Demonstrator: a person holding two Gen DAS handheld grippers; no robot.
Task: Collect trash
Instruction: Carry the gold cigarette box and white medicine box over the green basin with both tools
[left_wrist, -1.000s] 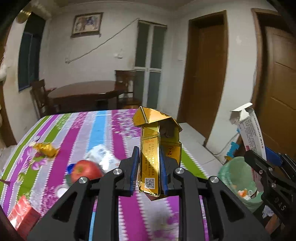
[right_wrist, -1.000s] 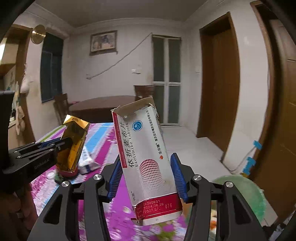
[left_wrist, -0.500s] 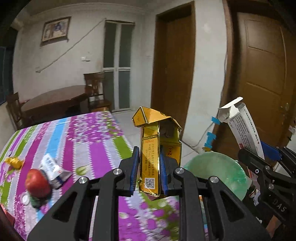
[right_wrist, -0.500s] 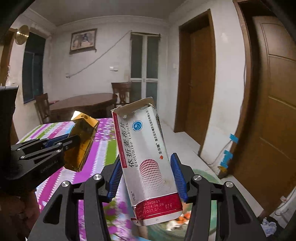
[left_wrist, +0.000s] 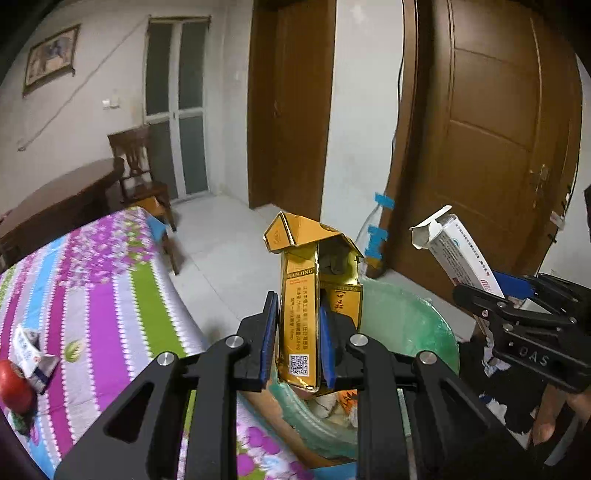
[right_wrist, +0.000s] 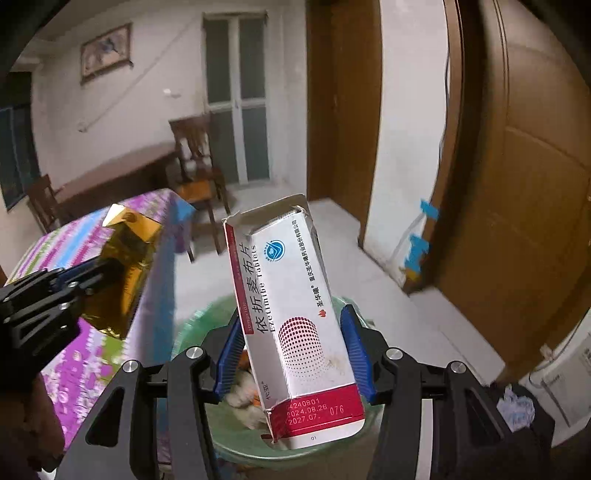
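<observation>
My left gripper (left_wrist: 297, 321) is shut on a gold cigarette box (left_wrist: 300, 288) with its lid flipped open, held upright above the near rim of a green trash bin (left_wrist: 413, 321). My right gripper (right_wrist: 291, 339) is shut on a white and red medicine box (right_wrist: 295, 314), torn open at the top, directly over the same green trash bin (right_wrist: 192, 332). In the left wrist view the medicine box (left_wrist: 458, 254) and right gripper (left_wrist: 509, 295) show at the right. From the right wrist view the gold cigarette box (right_wrist: 123, 266) and left gripper (right_wrist: 88, 275) sit at the left.
The table with a striped floral cloth (left_wrist: 92, 295) lies to the left, carrying a red apple (left_wrist: 14, 387) and a crumpled wrapper (left_wrist: 31, 354). Trash lies inside the bin. A brown door (left_wrist: 498, 129), a wooden chair (left_wrist: 136, 173) and a white bag (right_wrist: 561, 373) surround it.
Both grippers swung right, off the table and down over the green bin, each keeping its box. The apple and wrapper slid to the left edge of the left wrist view.
</observation>
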